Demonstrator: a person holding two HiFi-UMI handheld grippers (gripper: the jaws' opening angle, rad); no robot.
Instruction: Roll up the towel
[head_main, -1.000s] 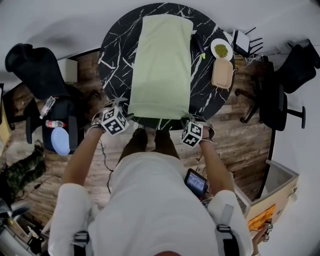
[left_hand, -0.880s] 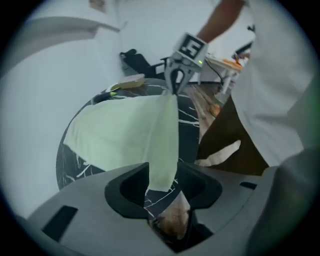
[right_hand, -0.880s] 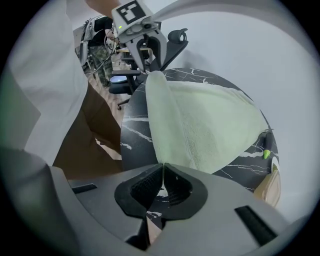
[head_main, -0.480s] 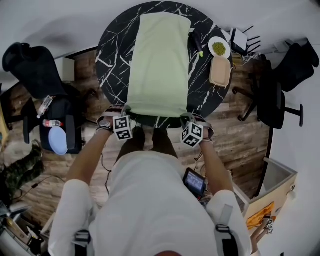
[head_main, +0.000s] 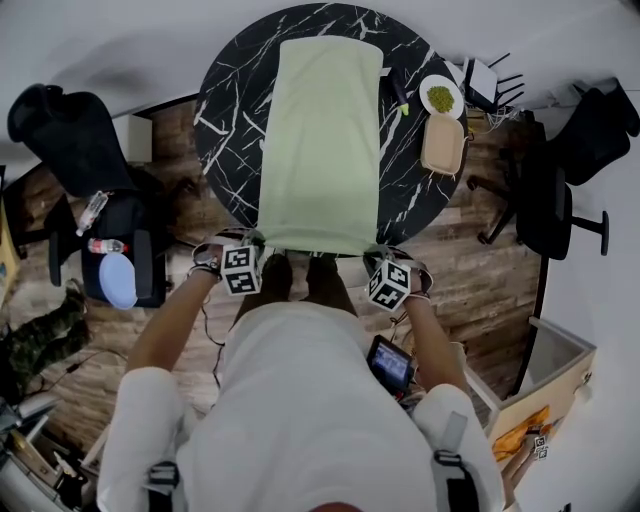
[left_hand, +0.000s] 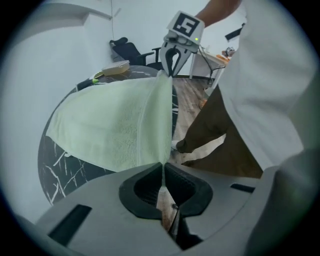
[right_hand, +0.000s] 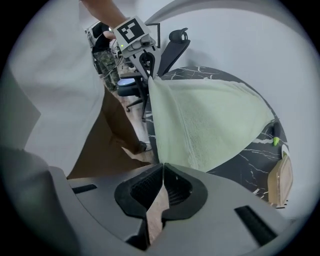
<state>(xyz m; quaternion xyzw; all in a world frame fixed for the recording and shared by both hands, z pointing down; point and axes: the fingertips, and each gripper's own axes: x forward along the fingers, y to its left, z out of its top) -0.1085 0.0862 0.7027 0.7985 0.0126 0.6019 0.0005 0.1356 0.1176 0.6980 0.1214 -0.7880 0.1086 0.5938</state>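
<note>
The left gripper (left_hand: 163, 172) has just clenched on the pale green terry towel (head_main: 320, 140). The right gripper (right_hand: 162, 172) grips its other near corner.

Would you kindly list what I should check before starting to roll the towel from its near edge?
1. The towel has its near left corner in the left tongs, which have just closed on it: ok.
2. The right tongs are shut on the near right corner: ok.
3. Near edge stretched straight between them: ok.
4. Rest of towel flat on the table: ok.
5. The plate and tan tray lie apart from the towel: ok.
6. Grip firm enough to roll: cannot tell.
</note>
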